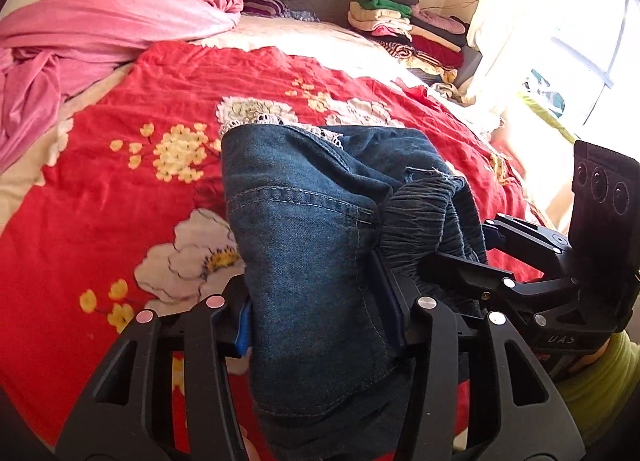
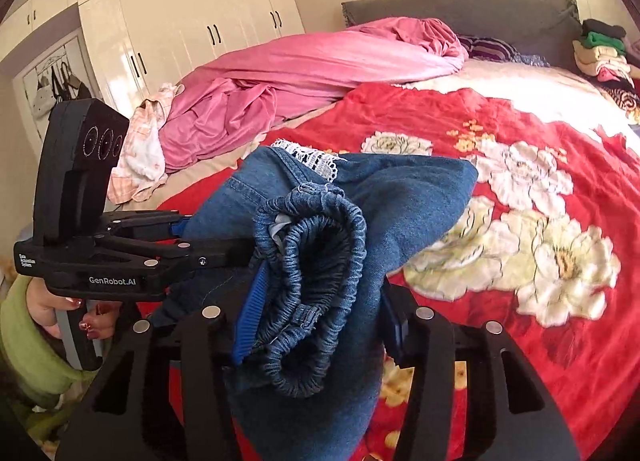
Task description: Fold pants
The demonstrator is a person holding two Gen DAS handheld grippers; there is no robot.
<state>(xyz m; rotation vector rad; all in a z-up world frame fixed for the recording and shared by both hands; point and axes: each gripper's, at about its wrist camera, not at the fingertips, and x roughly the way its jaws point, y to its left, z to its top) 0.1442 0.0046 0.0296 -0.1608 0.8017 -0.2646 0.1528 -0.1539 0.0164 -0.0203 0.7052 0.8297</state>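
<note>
Left hand-held gripper [image 1: 320, 301]: jaws clamped on a thick bunch of pants [image 1: 312, 229], denim filling the gap between the blue pads. In the right wrist view it comes in from the left edge, gripped by a hand [image 2: 72, 313] with red nails and a green sleeve, fingertips buried in the denim.

Pants: dark blue jeans, bunched and folded over, white lace trim [image 1: 280, 125] at the far top edge, stitched seam down the front, gathered elastic waistband [image 2: 316, 293] rolled into a loop. Lifted above the bed [image 1: 100, 201], held up between both grippers, hanging down past the jaws at the bottom of each view.

Right hand-held gripper [image 2: 316, 321]: jaws closed on the waistband bundle, blue pad pressed against the elastic on the left side. In the left wrist view it enters from the right, tips in the waistband folds, just beside the left gripper.

Bed has a red floral blanket [image 2: 540, 221]; pink sheet [image 1: 100, 25] heaped far left, folded clothes stack [image 1: 408, 29] far right by the headboard.
</note>
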